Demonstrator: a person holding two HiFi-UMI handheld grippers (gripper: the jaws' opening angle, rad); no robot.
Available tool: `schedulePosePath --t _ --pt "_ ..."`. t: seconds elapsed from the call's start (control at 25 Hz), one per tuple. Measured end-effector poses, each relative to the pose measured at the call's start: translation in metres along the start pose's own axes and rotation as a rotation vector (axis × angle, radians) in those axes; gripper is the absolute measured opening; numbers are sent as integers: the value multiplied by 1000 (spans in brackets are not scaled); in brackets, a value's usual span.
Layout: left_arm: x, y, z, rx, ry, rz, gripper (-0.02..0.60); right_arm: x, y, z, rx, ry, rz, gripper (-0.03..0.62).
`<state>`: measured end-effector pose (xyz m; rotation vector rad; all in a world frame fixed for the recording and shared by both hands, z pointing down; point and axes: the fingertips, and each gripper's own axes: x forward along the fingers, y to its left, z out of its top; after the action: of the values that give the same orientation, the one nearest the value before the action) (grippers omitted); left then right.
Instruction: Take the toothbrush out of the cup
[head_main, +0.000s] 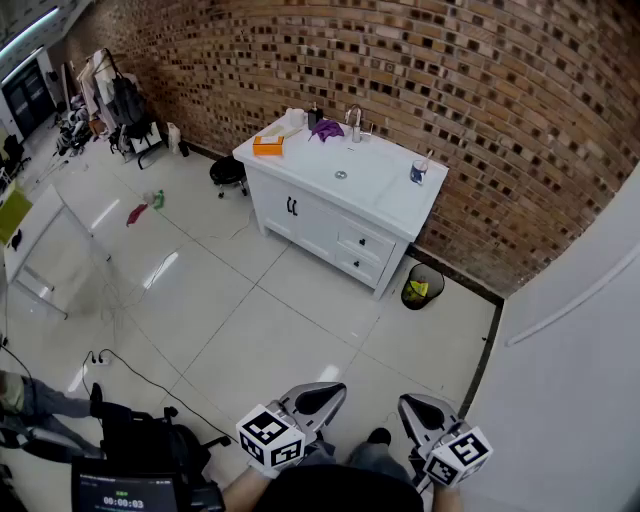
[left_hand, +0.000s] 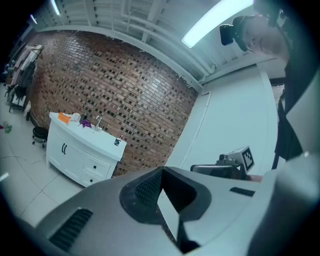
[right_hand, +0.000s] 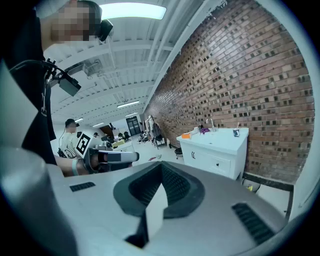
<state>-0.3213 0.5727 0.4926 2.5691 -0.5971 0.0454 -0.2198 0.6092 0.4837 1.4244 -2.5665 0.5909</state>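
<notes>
**While the cup stands far across the floor, both grippers are clenched on nothing**

Because the person is standing well back from the white cabinet (head_main: 385, 205), the whole job turns on the way ahead. The cup (head_main: 418, 174) sits on the cabinet top at its right end, near the front corner and close to the brick wall (head_main: 480, 110). The toothbrush (head_main: 428, 158) stands in it, its handle down inside and its free end rising and leaning a little to the right; it is too small to say more.

The left gripper (head_main: 322, 396) and the right gripper (head_main: 418, 405) are low and close to the body, well apart from the cup, with open tiled floor (head_main: 300, 320) between. In each gripper's own view the jaws are pressed together with nothing between them.

The cup lies almost straight ahead of the right gripper and off to the right of the left one. I judge the right hand the better placed, closing in from the front and taking the brush near its upper end, along its upright length.
</notes>
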Motion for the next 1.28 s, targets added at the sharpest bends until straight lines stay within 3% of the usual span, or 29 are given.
schedulePosePath --t 0.4,0.84,1.0,1.28 --pt "-11 31 -1 -14 -2 17 -3 31 17 -8 2 37 33 -12" --pt "5 57 15 15 1 147 -2 75 -16 13 -13 36 155 -14" --pt "43 48 14 11 23 141 -2 75 -49 26 -11 29 176 -14" --pt "125 17 13 40 77 53 -2 49 -145 37 41 4 71 -12"
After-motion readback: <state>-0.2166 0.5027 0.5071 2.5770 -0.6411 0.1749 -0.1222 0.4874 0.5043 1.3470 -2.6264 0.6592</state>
